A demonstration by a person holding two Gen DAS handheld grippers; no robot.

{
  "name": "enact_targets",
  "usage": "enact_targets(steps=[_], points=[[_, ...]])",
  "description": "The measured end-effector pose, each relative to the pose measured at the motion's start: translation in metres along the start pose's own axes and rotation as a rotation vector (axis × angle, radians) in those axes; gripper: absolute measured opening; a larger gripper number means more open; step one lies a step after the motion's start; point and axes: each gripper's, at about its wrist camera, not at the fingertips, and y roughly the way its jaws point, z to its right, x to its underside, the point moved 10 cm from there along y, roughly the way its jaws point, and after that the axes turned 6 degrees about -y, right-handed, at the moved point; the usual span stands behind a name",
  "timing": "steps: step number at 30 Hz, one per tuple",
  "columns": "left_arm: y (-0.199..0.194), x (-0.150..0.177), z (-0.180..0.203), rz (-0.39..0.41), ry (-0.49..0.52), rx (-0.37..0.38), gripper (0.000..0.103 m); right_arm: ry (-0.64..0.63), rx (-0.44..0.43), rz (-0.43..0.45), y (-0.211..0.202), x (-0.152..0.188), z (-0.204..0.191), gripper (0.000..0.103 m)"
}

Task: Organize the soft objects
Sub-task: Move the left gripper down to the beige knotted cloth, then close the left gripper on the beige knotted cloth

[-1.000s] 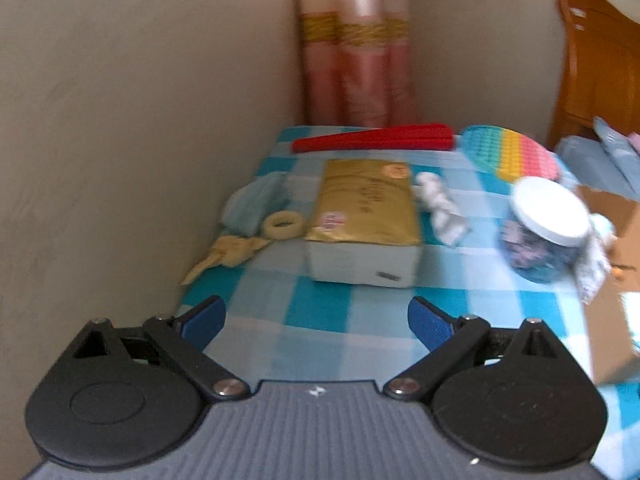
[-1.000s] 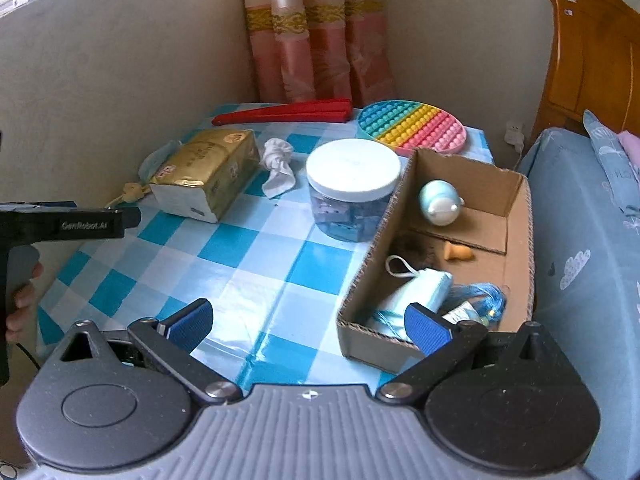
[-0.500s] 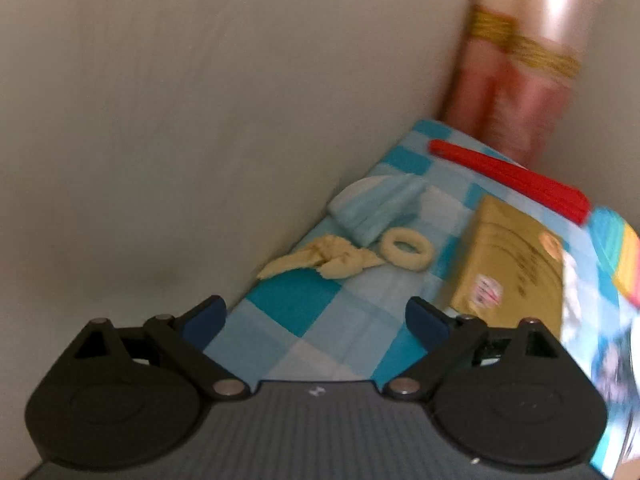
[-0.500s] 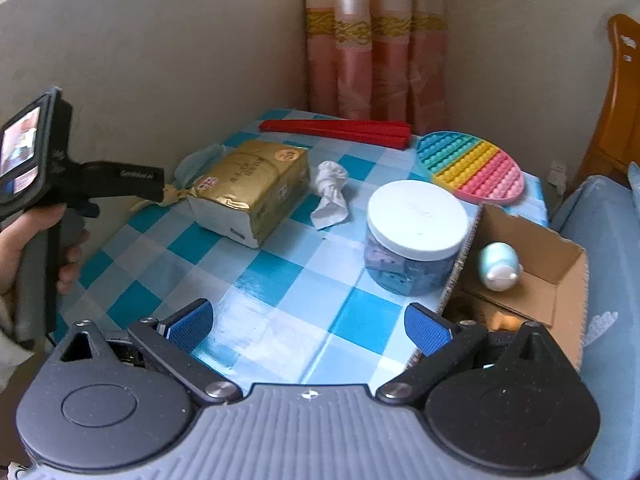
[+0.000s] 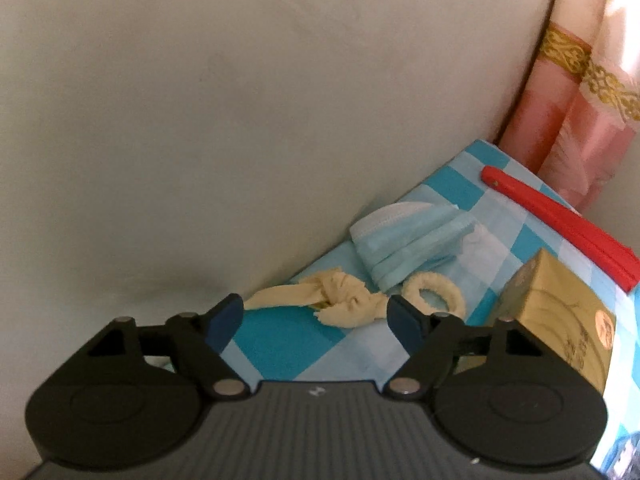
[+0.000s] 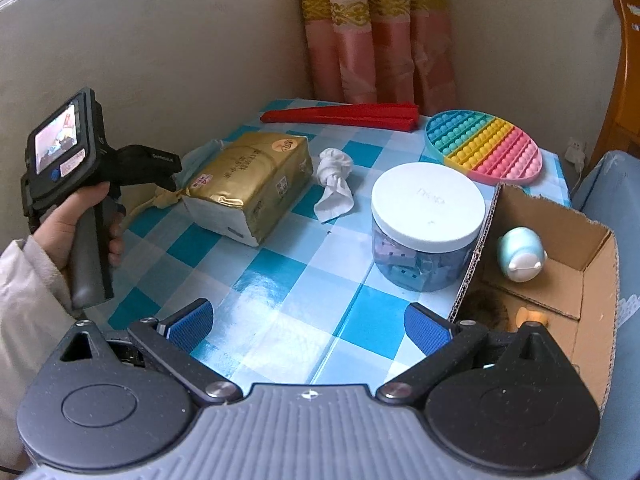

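Already some soft things lie in the cardboard box [image 6: 596, 264]; the left gripper [image 5: 316, 318], jaws narrowing but empty, nears the yellow knotted cloth [image 5: 340, 300], while the right gripper [image 6: 308, 326] is wide open, empty

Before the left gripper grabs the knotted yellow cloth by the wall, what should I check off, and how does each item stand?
1. Cloth lined up between the left gripper jaws: ok, the knot sits in the gap.
2. Jaws wide enough: ok, they have just been closing and still do not press on the cloth.
3. Neighbours clear: not ok, the hair tie lies right behind the right-hand jaw and the mask is close.
4. Wall clearance: cannot tell, the cloth's tail runs to the table edge by the wall.
5. Right gripper free: ok, open over bare tablecloth.
6. Room in the box: cannot tell, partly hidden.
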Motion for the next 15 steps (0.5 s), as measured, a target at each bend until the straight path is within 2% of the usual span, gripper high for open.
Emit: enact_targets(steps=[10,15], points=[[0.024,0.001,0.006,-0.027,-0.019,-0.011,0.058,0.02,0.002,-0.018,0.005,0.004,0.004,0.103],[0.022,-0.001,0.003,-0.026,-0.024,0.007,0.04,0.021,0.007,-0.013,0.004,0.003,0.003,0.103]])
